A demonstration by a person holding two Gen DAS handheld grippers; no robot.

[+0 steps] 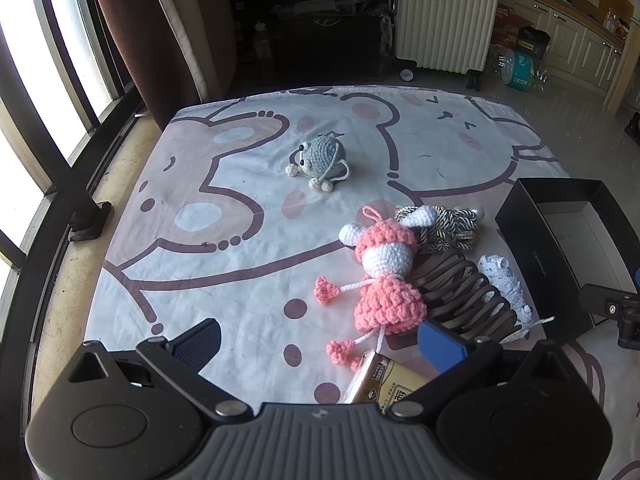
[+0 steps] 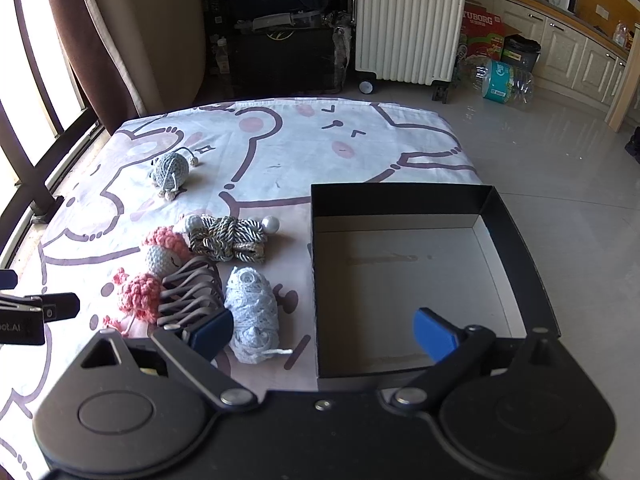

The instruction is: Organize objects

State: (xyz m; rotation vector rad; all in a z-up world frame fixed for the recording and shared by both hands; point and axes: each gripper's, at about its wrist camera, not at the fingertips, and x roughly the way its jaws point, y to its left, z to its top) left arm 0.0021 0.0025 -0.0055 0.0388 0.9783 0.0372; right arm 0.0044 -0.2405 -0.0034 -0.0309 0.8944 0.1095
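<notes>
My pink doll (image 1: 386,276) lies lengthwise, head toward the far edge of the cloth (image 1: 240,200). Both my left claw (image 1: 320,340) and right claw (image 2: 324,332) gape wide, empty.

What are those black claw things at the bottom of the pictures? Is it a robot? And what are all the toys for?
It isn't a robot. A person holds a tool called a gripper in each hand, and each one has a small camera looking along its two fingers. One picture comes from the left gripper, the other from the right gripper. Both are open and hold nothing.

They hang over a table with a cartoon bear cloth. On it lie a grey crochet mouse, a pink and white crochet doll, a knotted bundle of cord, a stack of brown hair bands, a roll of white lace and, right under the left gripper, a small yellow carton. On the right stands an empty black box. The job is tidying, so the things probably go in there.
</notes>
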